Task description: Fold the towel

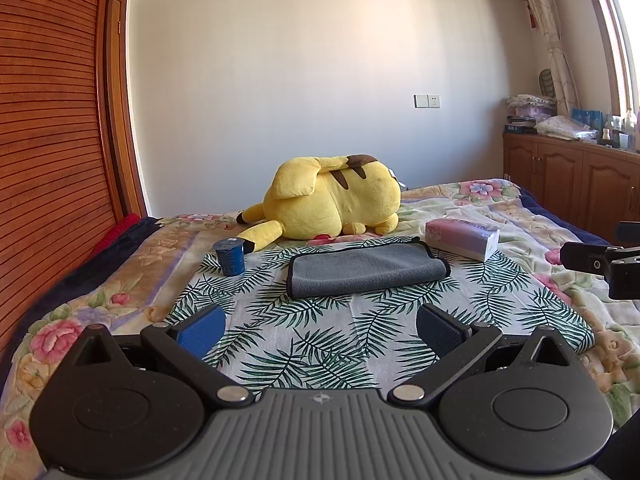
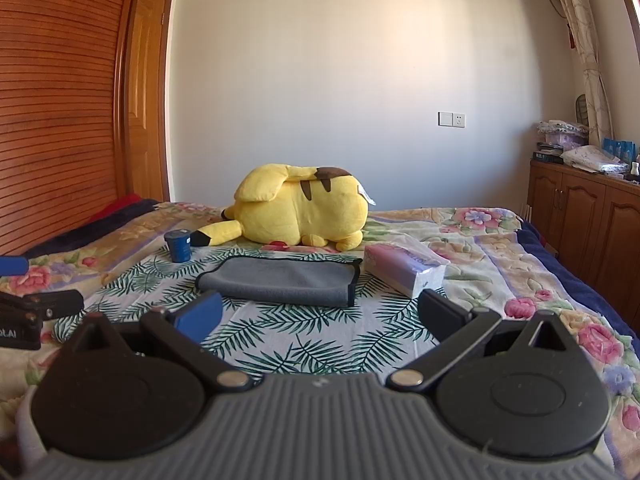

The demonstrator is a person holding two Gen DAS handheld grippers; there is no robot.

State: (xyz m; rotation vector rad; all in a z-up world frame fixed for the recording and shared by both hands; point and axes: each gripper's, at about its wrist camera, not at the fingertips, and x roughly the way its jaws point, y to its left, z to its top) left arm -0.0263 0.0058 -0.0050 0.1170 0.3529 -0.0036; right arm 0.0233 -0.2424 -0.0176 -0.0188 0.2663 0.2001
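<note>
A grey towel [image 1: 366, 272] with a black edge lies folded on a leaf-print cloth [image 1: 312, 336] on the bed; it also shows in the right wrist view [image 2: 280, 280]. My left gripper [image 1: 320, 328] is open and empty, held above the cloth a short way in front of the towel. My right gripper [image 2: 320, 320] is open and empty too, in front of the towel. The right gripper's side shows at the right edge of the left wrist view [image 1: 604, 264]. The left gripper's side shows at the left edge of the right wrist view [image 2: 36, 312].
A yellow plush toy [image 1: 332, 208] lies behind the towel. A blue cup [image 1: 229, 257] stands to the towel's left. A tissue pack [image 1: 464, 238] lies to its right. A wooden wardrobe [image 1: 52, 120] stands left, and wooden cabinets [image 1: 580, 176] stand right.
</note>
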